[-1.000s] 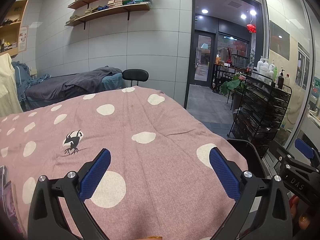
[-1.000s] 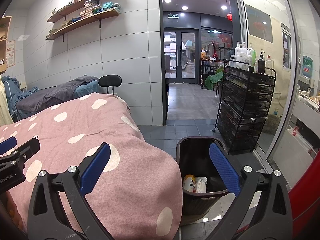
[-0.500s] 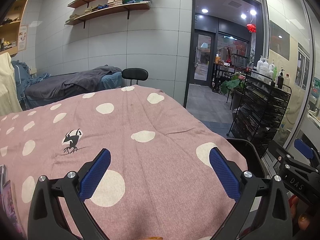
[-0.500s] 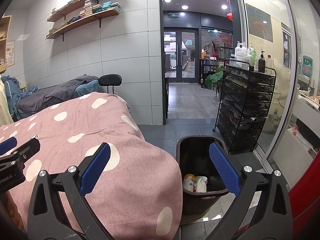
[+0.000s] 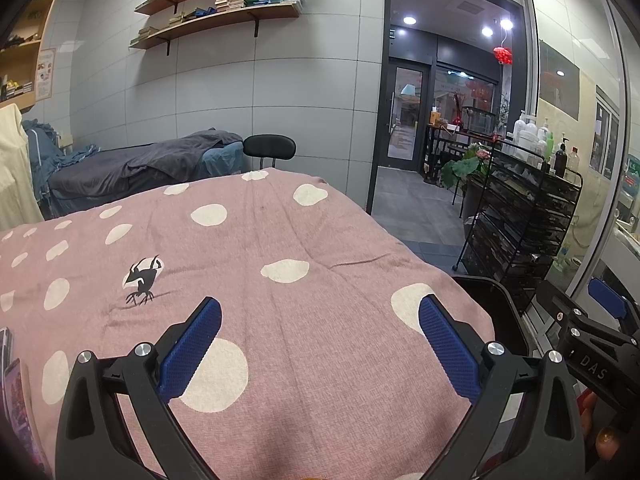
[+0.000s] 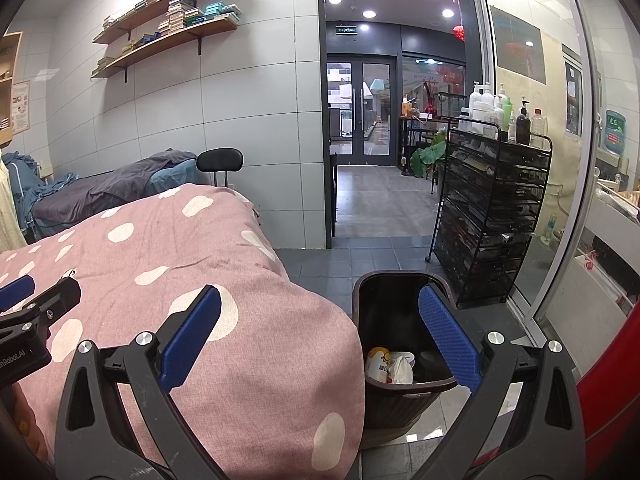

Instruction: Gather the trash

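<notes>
Pink spotted bedcover [image 5: 304, 240] lies bare beneath both empty, wide-apart grippers, left gripper [image 5: 320, 344] and right gripper [image 6: 320, 340]. Trash [image 6: 390, 366], seemingly a light cup and soft crumpled paper, sits in the bin [image 6: 400, 400] between the right fingers; pinch gently by an edge.

1. Pink bedcover [image 5: 304, 320] with white spots, spread flat; small black printed figure [image 5: 141, 280] on it.
2. Second bed behind it, grey blanket [image 5: 152, 160] over blue sheet.
3. Black chair back [image 5: 269, 146] just beyond the pink cover's far edge.
4. Two wooden wall shelves [image 5: 216, 16], stacked with boxes.
5. Black wire rack cart [image 6: 492, 216] by the glass wall; bottles [image 6: 504, 114] on top.
6. Green potted plant [image 6: 428, 156] near the glass double doors [image 6: 360, 108].
</notes>
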### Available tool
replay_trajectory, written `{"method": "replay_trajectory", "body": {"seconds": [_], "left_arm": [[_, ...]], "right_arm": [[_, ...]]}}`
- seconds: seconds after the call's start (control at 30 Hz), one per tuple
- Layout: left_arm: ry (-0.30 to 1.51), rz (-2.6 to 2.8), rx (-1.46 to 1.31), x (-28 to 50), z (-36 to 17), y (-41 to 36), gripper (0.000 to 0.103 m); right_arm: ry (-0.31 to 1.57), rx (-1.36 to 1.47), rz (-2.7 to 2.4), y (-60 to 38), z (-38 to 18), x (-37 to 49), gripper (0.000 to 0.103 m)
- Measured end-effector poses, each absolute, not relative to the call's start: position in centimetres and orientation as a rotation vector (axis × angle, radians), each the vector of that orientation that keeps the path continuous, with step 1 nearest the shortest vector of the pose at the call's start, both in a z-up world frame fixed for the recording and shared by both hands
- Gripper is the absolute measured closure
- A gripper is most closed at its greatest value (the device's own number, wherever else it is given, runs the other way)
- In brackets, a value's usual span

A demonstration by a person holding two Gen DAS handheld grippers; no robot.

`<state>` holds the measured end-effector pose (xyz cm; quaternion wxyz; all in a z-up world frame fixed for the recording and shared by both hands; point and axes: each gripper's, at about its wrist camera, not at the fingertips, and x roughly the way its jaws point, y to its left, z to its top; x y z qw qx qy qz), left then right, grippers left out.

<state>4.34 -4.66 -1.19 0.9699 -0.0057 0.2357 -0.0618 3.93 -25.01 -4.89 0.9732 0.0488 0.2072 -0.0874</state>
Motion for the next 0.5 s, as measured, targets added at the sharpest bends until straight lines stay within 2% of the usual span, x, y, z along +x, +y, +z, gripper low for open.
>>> {"method": "replay_trajectory", "body": {"seconds": [0.5], "left_arm": [[0.494, -0.137, -0.016, 4.18, -1.44, -5.13, 0.006]], "right_arm": [[0.422, 0.096, -0.177, -24.71, -5.03, 4.03, 0.006]]}}
